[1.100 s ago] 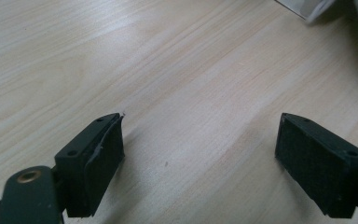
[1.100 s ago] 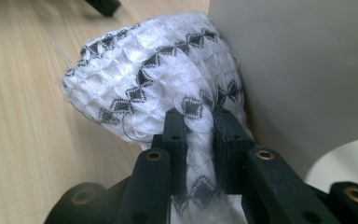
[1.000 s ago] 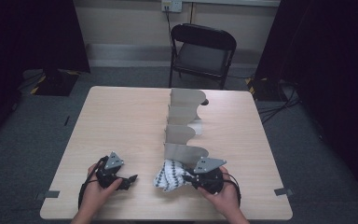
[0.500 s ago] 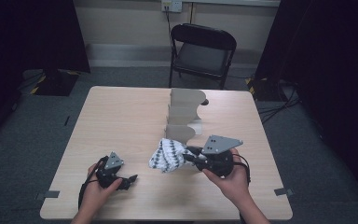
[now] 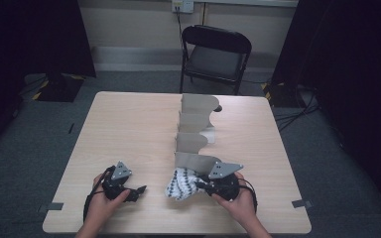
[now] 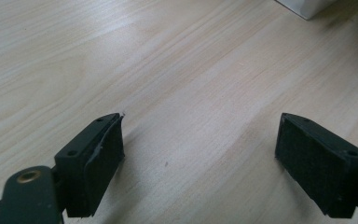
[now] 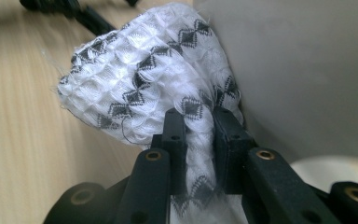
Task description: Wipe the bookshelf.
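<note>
- I am resting the left tool [image 5: 138, 189] on the table [image 5: 129, 124] near its front edge, jaws released and spread wide over bare wood, nothing between them.
- Just to its right, the white cloth with black diamond pattern [image 5: 181, 184] is bunching low over the table, right beside the nearest grey cardboard divider [image 5: 196, 161].
- I am keeping the right tool [image 5: 199, 186] clenched on a gathered fold of that cloth [image 7: 140, 79]; its pads [image 7: 175, 135] are pinching the fabric from both sides.
</note>
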The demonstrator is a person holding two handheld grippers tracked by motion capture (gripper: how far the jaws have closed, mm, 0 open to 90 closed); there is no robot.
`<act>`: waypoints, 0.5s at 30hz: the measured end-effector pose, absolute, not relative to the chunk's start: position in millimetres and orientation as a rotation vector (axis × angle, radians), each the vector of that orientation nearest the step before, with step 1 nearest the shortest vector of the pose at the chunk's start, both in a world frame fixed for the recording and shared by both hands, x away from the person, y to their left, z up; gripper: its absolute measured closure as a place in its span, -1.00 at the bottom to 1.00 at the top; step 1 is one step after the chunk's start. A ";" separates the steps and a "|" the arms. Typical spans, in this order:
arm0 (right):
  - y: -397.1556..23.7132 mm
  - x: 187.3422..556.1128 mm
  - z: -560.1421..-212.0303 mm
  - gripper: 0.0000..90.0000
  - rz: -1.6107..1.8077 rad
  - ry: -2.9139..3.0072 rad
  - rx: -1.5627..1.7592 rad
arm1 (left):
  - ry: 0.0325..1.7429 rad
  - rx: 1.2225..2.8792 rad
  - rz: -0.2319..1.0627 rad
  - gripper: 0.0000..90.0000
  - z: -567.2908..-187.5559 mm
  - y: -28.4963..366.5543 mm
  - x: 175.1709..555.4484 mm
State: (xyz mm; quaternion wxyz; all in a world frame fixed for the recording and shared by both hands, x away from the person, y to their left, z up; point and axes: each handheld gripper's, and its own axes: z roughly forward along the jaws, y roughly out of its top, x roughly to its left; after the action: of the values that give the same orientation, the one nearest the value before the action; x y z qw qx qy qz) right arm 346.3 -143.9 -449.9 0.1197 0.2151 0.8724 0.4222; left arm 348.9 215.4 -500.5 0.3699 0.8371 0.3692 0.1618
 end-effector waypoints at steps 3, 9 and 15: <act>-146.9 346.9 -464.7 0.69 1.206 2.564 0.642 | 0.952 2.142 0.412 -0.66 -500.8 215.0 348.7; -153.8 347.5 -482.3 0.69 1.199 2.584 0.666 | 0.948 2.146 0.414 -0.66 -500.6 215.3 348.8; -155.5 348.2 -491.2 0.68 1.203 2.604 0.679 | 0.950 2.143 0.414 -0.66 -500.7 215.2 348.8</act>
State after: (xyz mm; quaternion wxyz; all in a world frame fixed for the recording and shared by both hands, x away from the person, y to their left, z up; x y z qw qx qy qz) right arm 348.2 -155.5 -491.2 0.0967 0.2292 0.8793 0.4061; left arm 348.8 215.2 -500.7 0.3714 0.8359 0.3706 0.1613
